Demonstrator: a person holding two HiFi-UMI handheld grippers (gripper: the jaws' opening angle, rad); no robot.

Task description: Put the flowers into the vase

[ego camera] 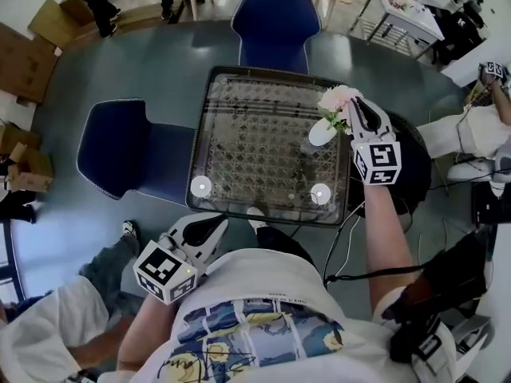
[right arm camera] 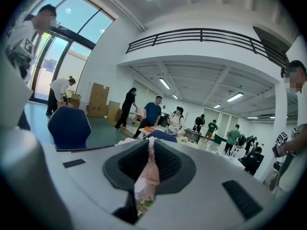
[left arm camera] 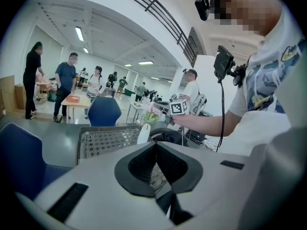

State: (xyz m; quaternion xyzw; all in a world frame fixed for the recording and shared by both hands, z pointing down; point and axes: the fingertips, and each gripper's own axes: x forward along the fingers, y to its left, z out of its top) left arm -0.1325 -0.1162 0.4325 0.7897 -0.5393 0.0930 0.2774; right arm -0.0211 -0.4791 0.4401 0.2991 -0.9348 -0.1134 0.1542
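A small white vase (ego camera: 322, 131) stands on the right side of the glass table (ego camera: 239, 94). A bunch of pink flowers with green leaves (ego camera: 338, 100) hangs just above the vase's mouth, and my right gripper (ego camera: 352, 107) is shut on the stems. In the right gripper view a pink bloom (right arm camera: 148, 174) sits squeezed between the jaws of the right gripper (right arm camera: 151, 141). My left gripper (ego camera: 219, 223) is shut and holds nothing, at the table's near edge. The left gripper (left arm camera: 155, 145) looks across the table at the vase (left arm camera: 143, 134) and the flowers (left arm camera: 152, 114).
Two white round discs (ego camera: 200, 187) (ego camera: 320, 193) lie near the table's front corners. Blue chairs stand behind (ego camera: 275, 22) and left (ego camera: 132, 154) of the table. A black bag (ego camera: 411, 166) sits at the right. Cardboard boxes (ego camera: 24, 62) and several people are farther off.
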